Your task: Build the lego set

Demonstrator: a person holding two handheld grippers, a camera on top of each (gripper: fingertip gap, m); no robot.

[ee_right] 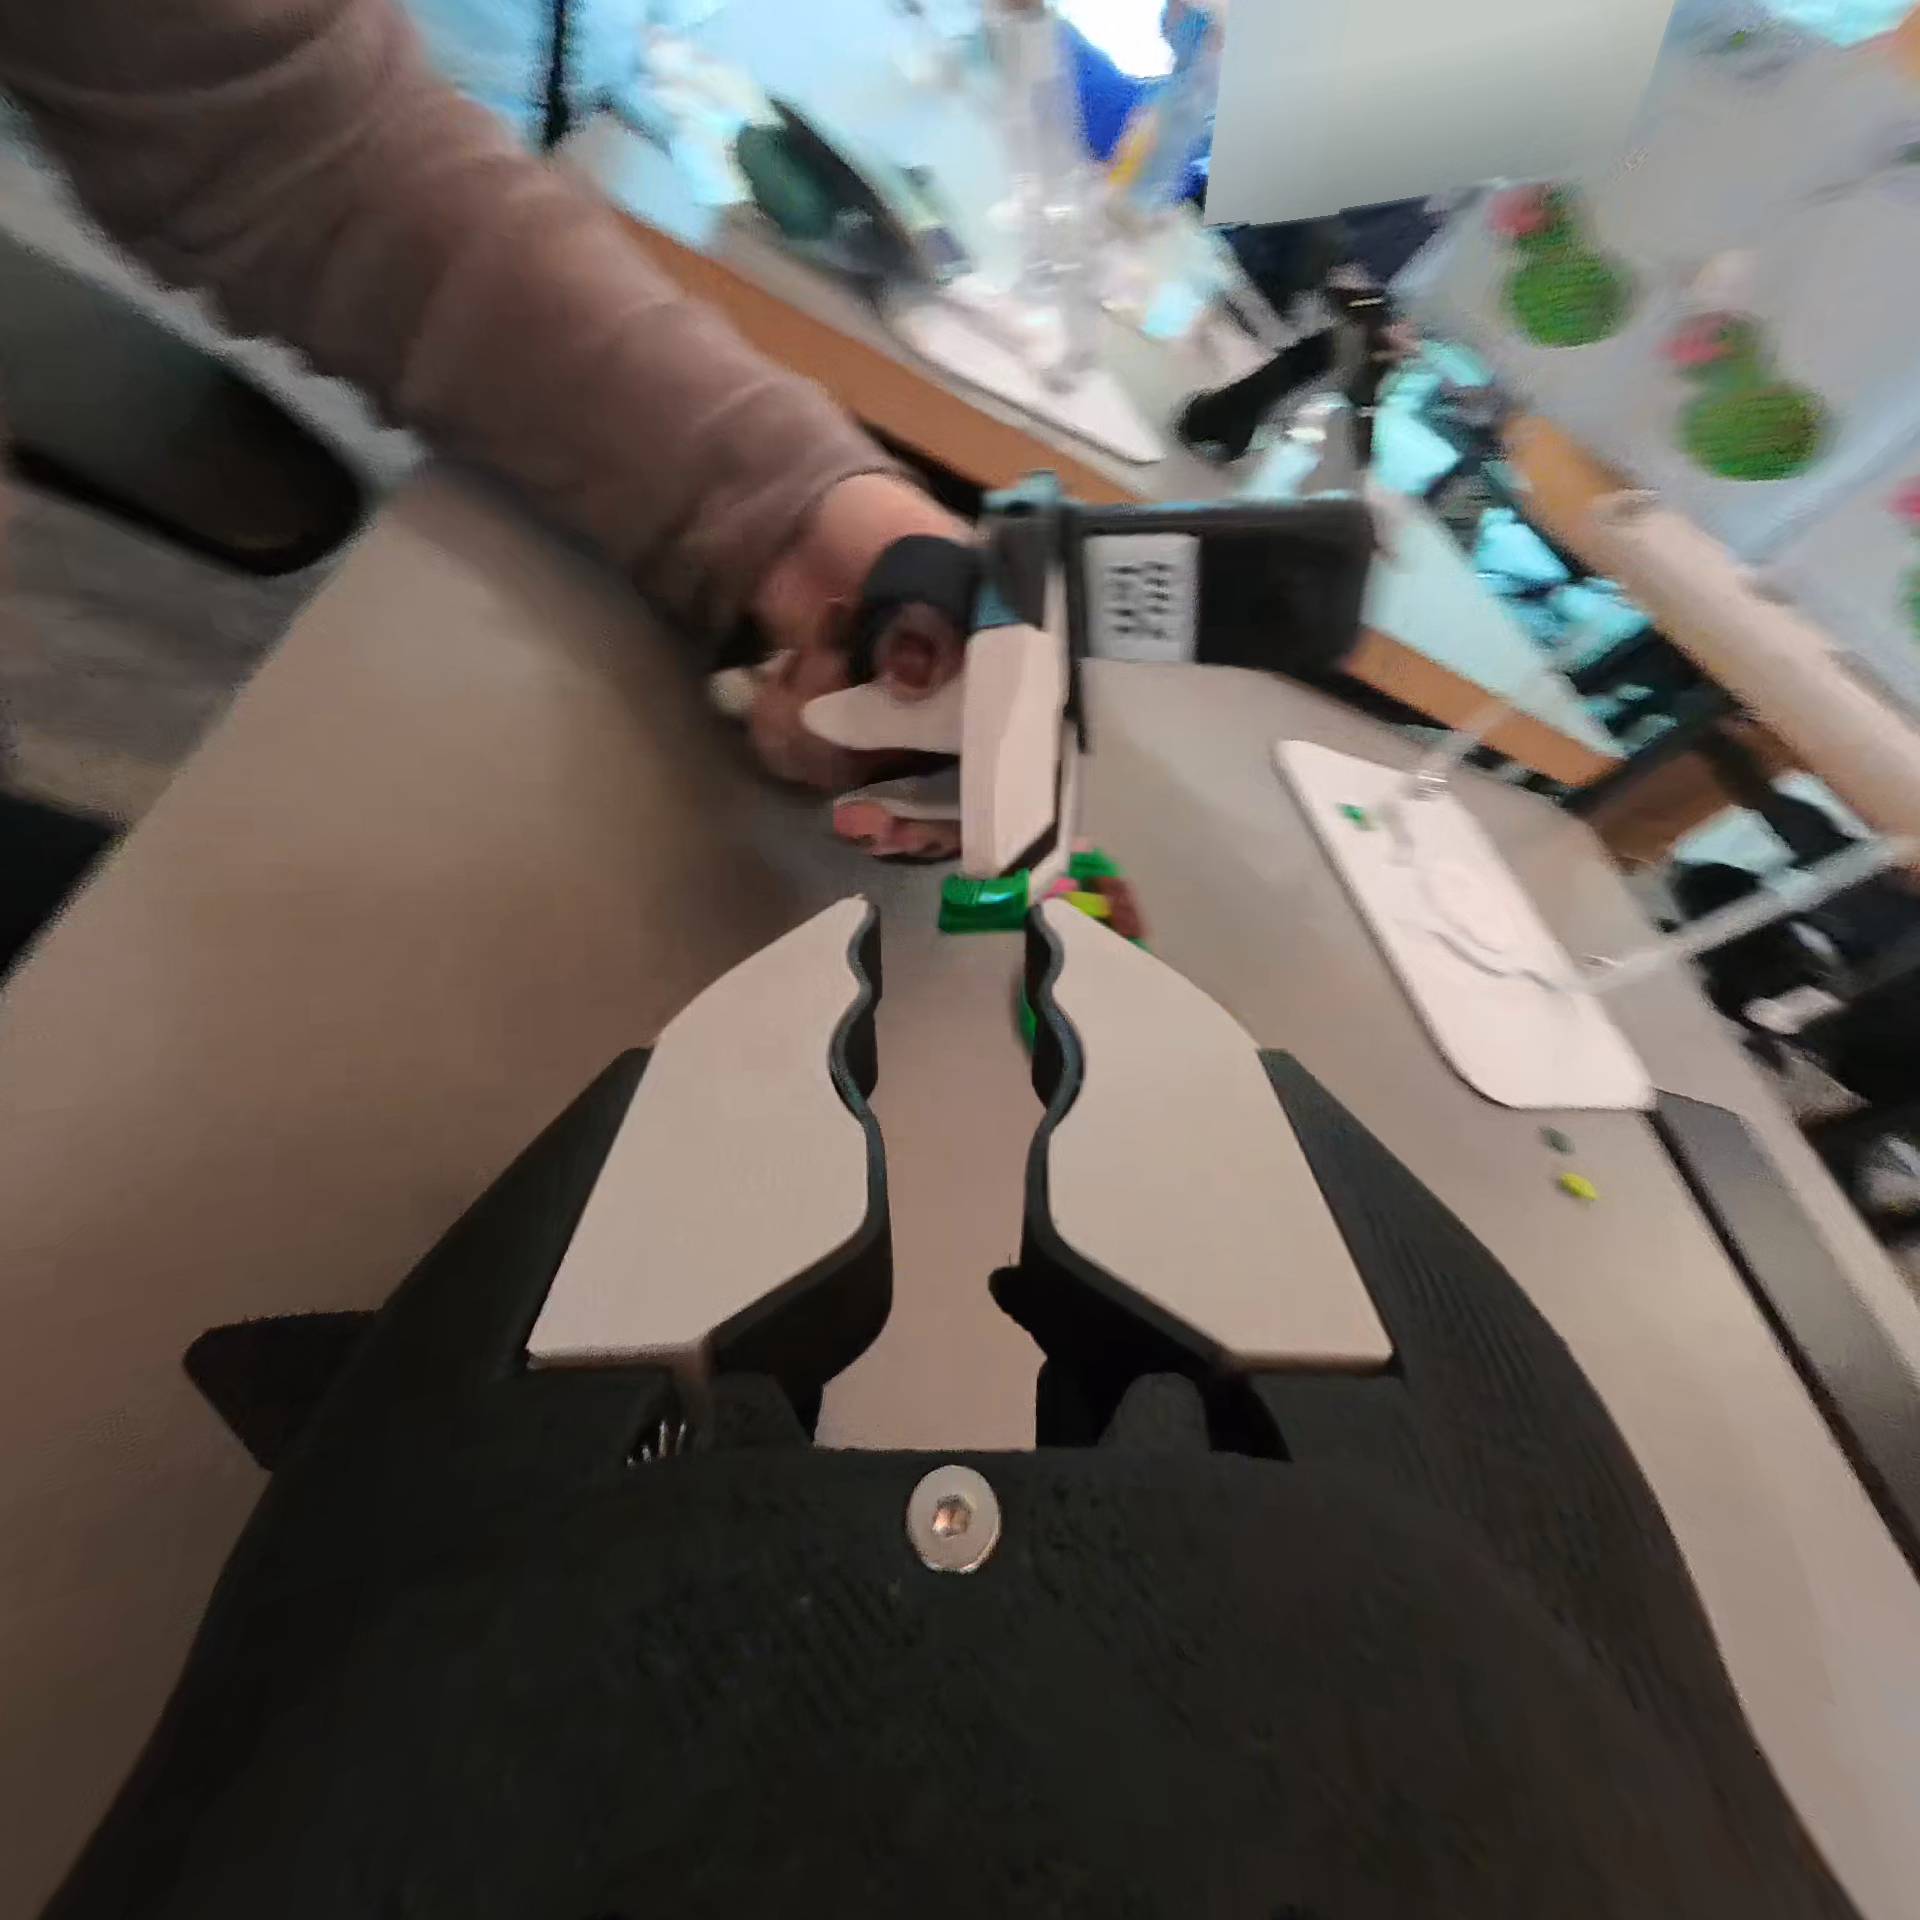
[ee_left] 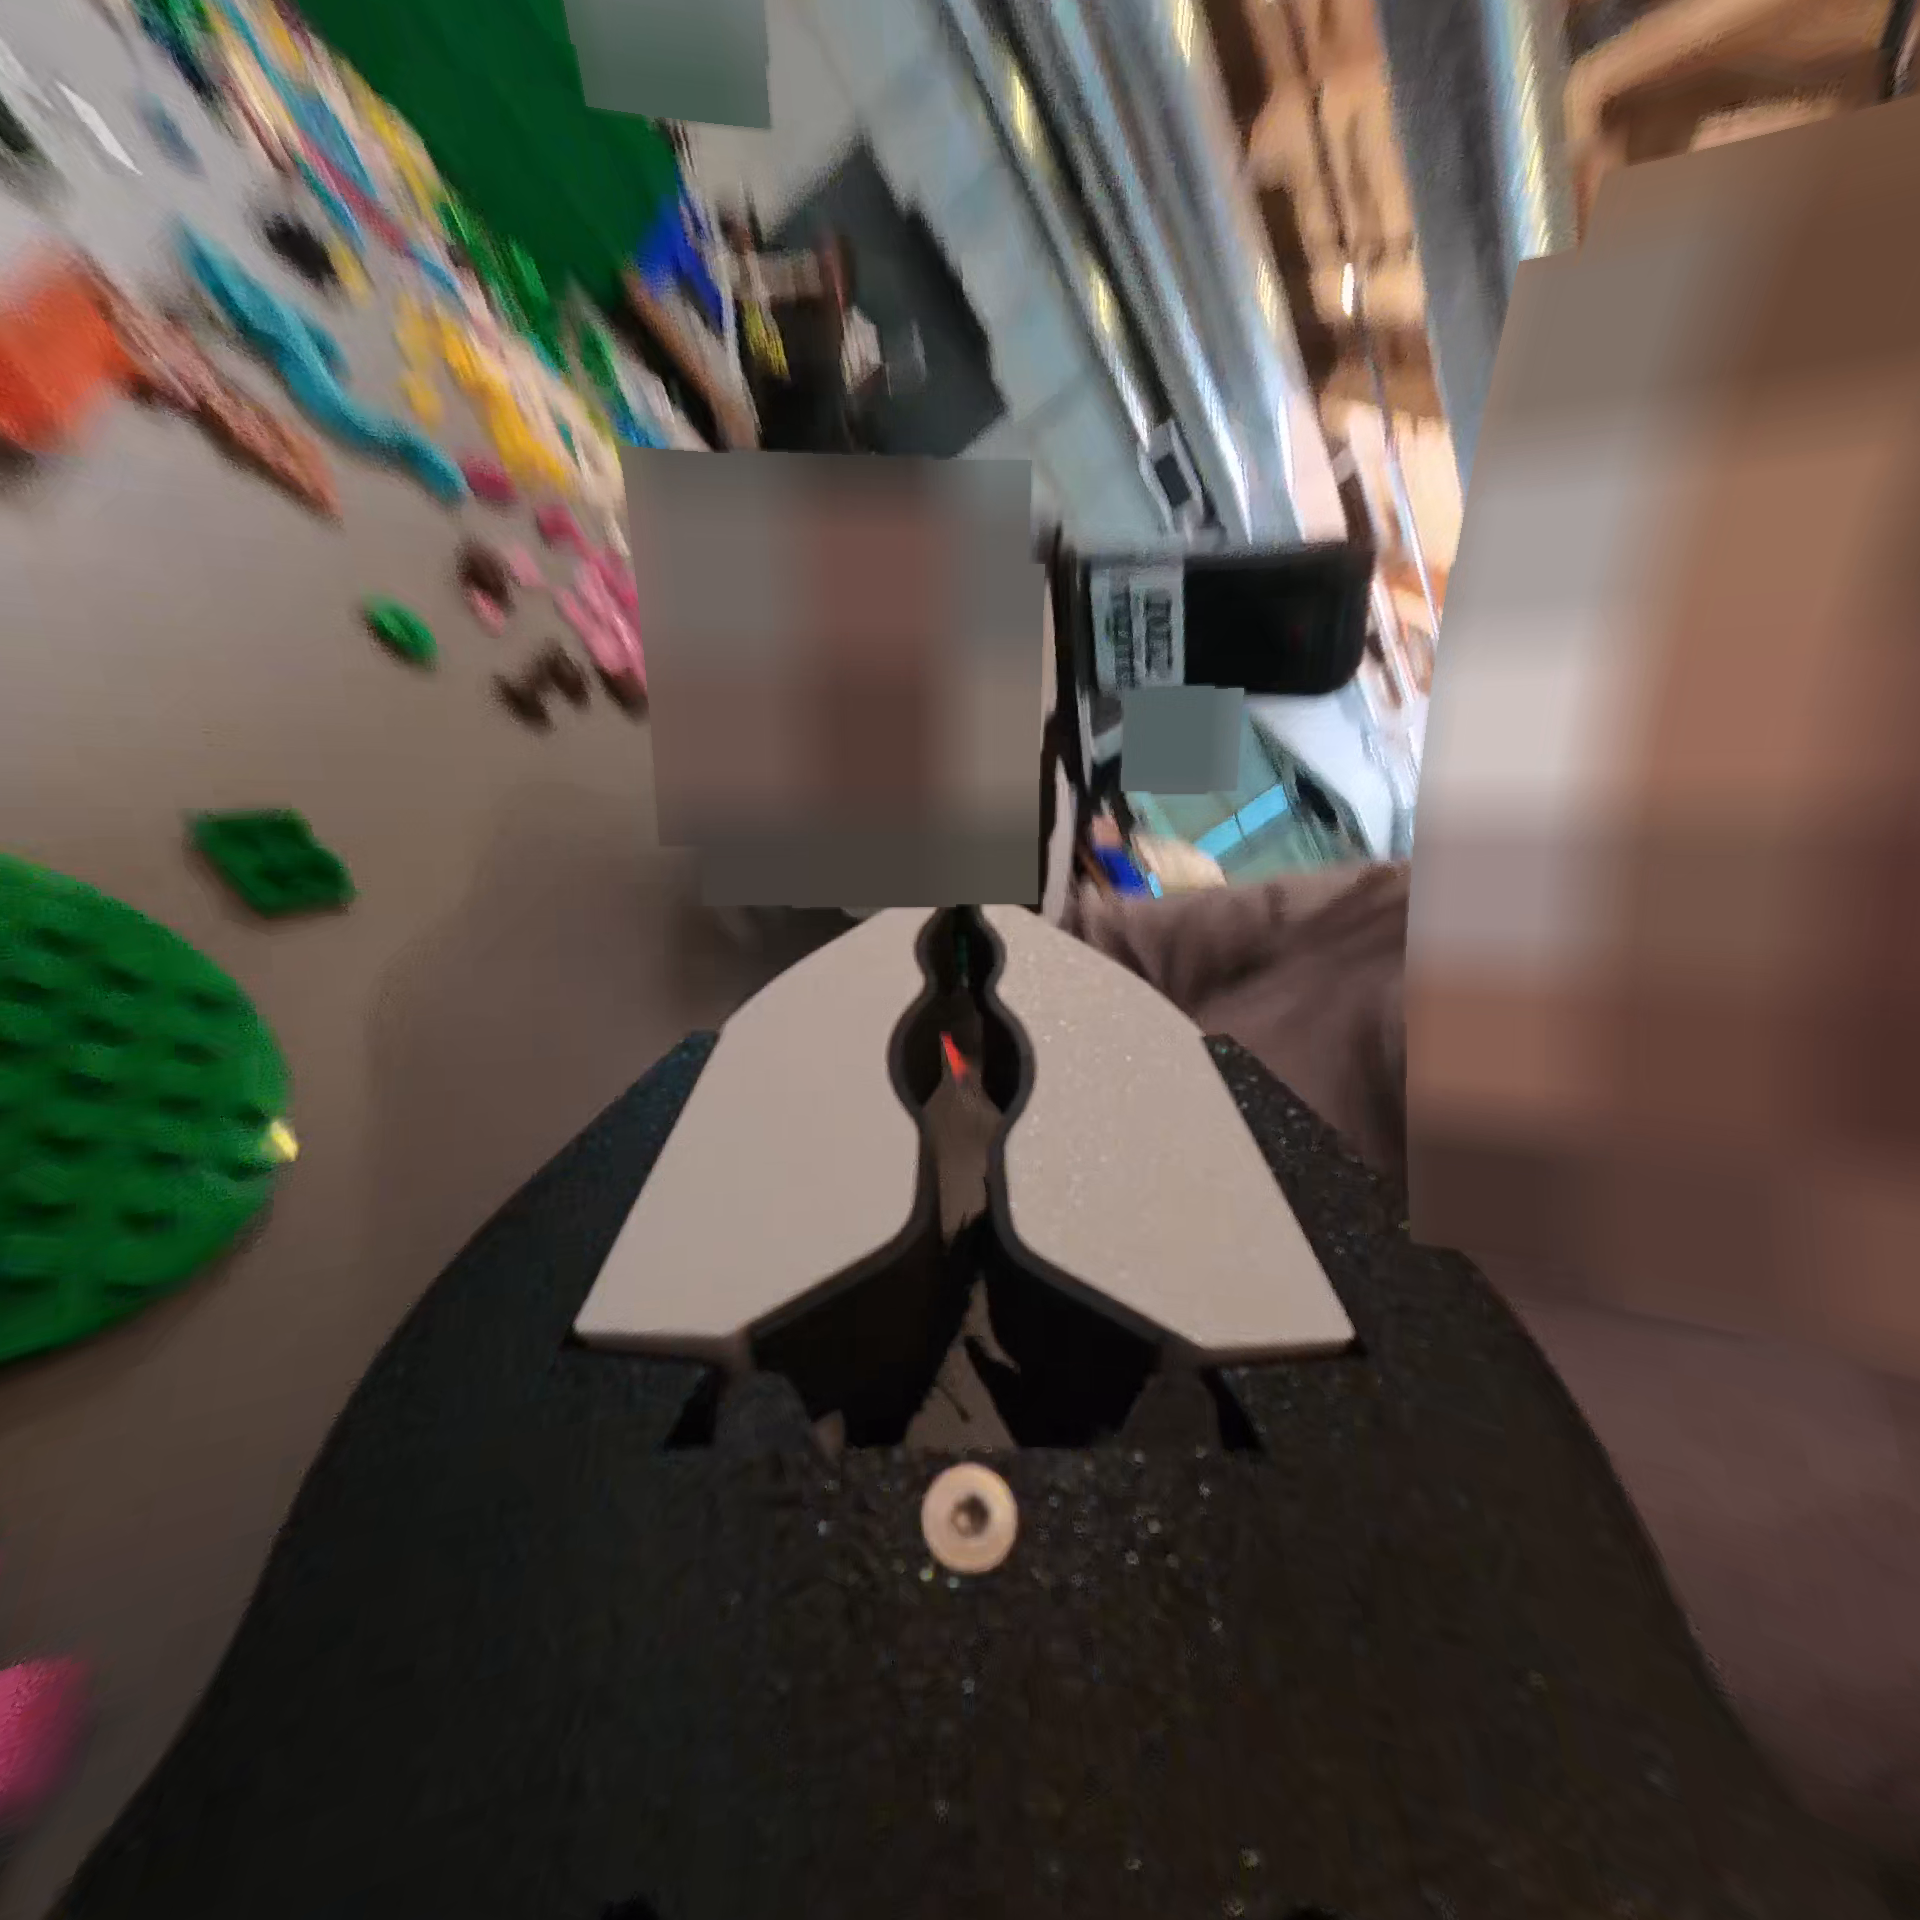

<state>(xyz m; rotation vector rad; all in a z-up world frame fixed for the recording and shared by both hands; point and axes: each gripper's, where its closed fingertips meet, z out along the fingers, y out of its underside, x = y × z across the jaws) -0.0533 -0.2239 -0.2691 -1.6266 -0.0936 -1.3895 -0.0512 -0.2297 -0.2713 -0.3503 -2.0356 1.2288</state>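
Observation:
My left gripper [ee_left: 961,920] is shut, with a sliver of green showing between its tips. In the right wrist view it [ee_right: 1013,862] points down over the grey table [ee_right: 436,831], shut on a small green lego piece [ee_right: 982,904]. My right gripper [ee_right: 951,920] is open, its tips on either side of that piece from the front without closing on it. More green and pink bricks [ee_right: 1091,899] sit just behind the right finger. In the left wrist view a round green studded plate [ee_left: 104,1112] and a small green square plate [ee_left: 272,862] lie to the left.
Several loose coloured pieces [ee_left: 488,416] lie blurred at the far left, with an orange part [ee_left: 52,353] and a pink part [ee_left: 31,1714]. A white tray [ee_right: 1455,914], a tiny yellow-green piece [ee_right: 1577,1184] and the table edge [ee_right: 1745,1164] are to the right. A sleeved arm [ee_right: 468,281] crosses from the upper left.

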